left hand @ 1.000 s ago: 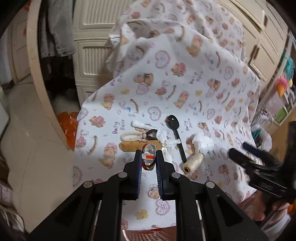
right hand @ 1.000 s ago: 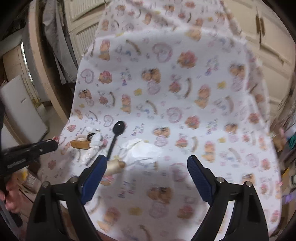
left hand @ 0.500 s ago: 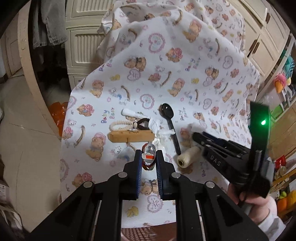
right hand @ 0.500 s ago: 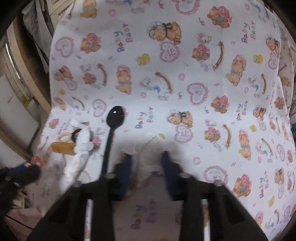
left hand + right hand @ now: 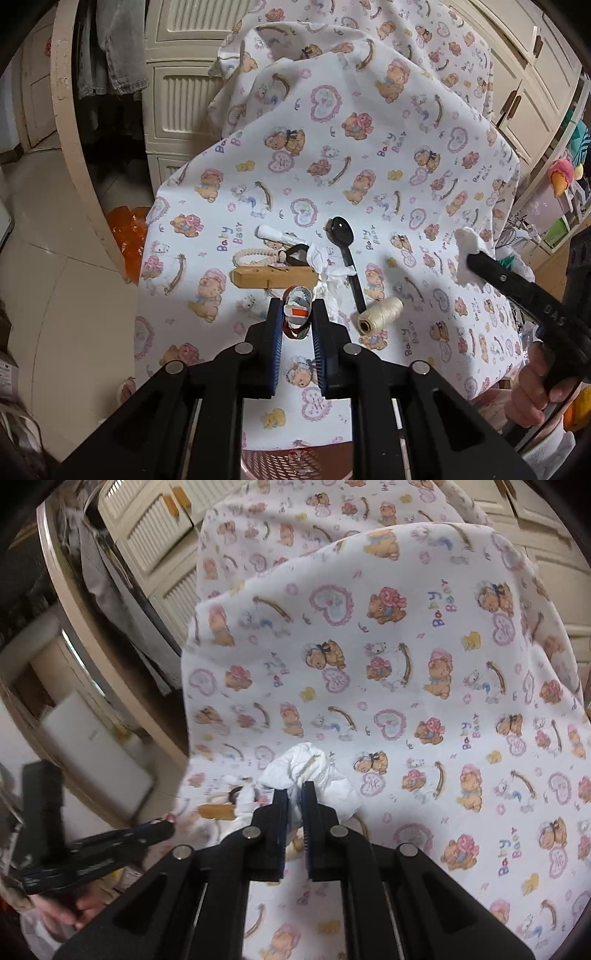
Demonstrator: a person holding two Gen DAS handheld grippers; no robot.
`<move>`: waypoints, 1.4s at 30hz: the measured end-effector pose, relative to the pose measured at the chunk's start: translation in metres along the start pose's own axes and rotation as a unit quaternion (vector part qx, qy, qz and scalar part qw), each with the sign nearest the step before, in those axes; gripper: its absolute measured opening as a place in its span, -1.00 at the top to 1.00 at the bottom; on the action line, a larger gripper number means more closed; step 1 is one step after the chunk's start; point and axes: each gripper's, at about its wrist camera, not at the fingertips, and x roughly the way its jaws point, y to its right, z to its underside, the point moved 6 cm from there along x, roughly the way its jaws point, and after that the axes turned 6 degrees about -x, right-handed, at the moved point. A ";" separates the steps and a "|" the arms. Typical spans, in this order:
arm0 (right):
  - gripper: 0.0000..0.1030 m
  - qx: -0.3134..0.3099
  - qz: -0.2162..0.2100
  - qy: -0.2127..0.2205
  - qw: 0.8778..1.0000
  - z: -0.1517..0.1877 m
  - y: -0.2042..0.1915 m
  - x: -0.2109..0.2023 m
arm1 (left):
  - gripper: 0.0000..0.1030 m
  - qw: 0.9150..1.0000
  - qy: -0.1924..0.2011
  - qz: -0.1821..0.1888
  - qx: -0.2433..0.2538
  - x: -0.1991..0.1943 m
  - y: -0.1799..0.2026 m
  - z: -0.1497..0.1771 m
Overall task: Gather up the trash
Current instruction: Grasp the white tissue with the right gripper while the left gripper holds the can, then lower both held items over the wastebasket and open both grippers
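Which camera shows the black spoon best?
The left wrist view: the black spoon lies in full sight on the cloth, bowl away from the camera. The right wrist view does not show it.

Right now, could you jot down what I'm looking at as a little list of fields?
surface: bear-print cloth
left gripper: shut on a crushed wrapper
right gripper: shut on a white crumpled tissue, lifted off the cloth
left on the cloth: black spoon, twine spool, wooden block, another crumpled tissue
below: pink basket
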 end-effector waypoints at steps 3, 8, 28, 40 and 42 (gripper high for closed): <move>0.87 -0.006 0.008 -0.003 1.000 0.003 0.002 -0.004 | 0.72 1.000 -0.008 0.004 -0.001 0.002 0.002 0.004; 0.87 -0.029 0.029 -0.013 0.999 0.009 0.002 -0.016 | 0.72 1.000 -0.004 -0.008 0.010 -0.001 0.006 0.008; 0.86 -0.108 0.086 -0.016 0.990 0.078 -0.084 -0.102 | 0.70 0.998 0.023 -0.013 0.054 -0.080 0.045 0.079; 0.85 -0.079 0.075 -0.093 0.990 0.140 -0.072 -0.077 | 0.70 0.997 -0.071 -0.021 0.038 -0.034 0.025 0.128; 0.85 -0.069 0.075 -0.111 0.989 0.148 -0.065 -0.066 | 0.70 0.996 -0.086 -0.022 0.030 -0.028 0.021 0.134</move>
